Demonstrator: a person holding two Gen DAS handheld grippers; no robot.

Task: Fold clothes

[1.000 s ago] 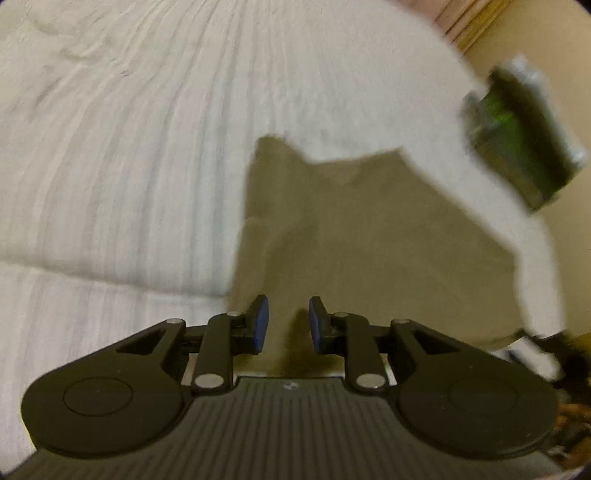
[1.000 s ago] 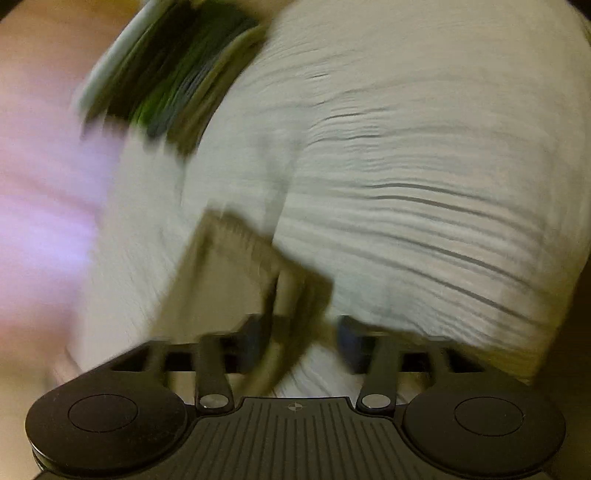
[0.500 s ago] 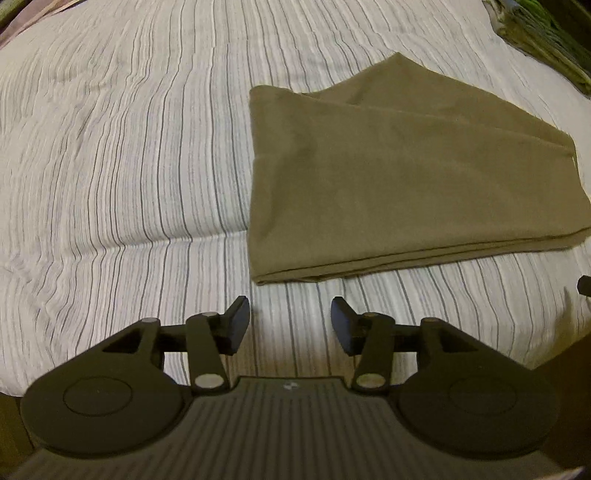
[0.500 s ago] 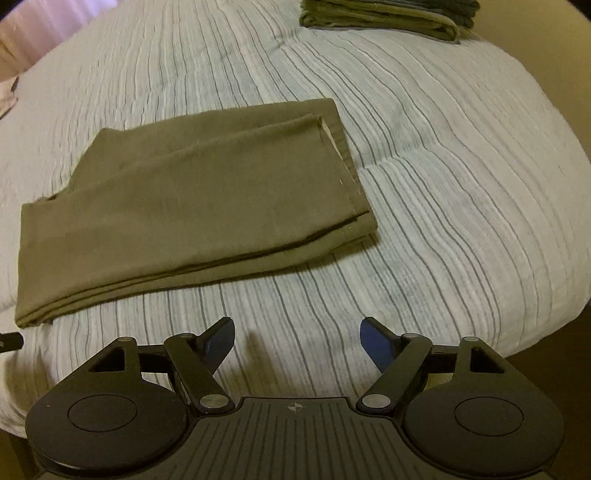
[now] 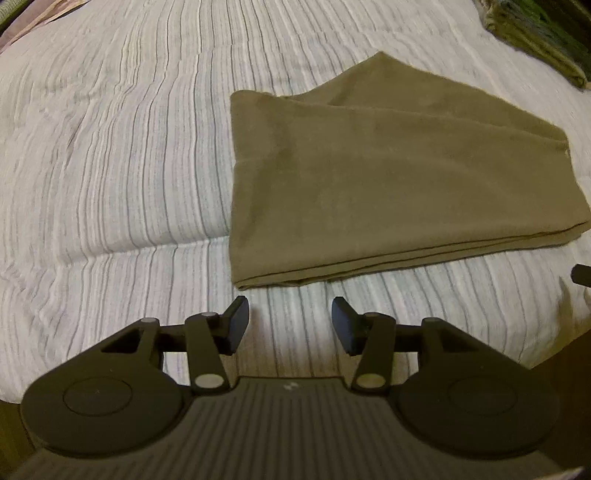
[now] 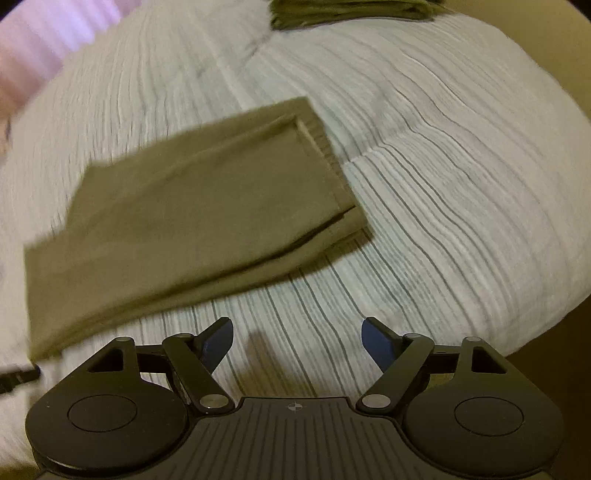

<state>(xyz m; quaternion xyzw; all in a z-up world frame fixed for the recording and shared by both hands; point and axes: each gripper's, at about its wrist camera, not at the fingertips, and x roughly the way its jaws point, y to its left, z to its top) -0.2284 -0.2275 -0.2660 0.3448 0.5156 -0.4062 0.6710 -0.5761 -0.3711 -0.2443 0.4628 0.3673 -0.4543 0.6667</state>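
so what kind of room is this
Most likely a bedroom. The work surface is a bed with a striped quilt, an olive garment lies folded on it, and a stack of folded clothes sits at the far edge.

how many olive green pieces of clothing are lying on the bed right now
2 groups at least: one folded olive garment lies flat on the striped bedspread just ahead of both open grippers, and a folded olive stack sits at the bed's far edge; its item count cannot be told.
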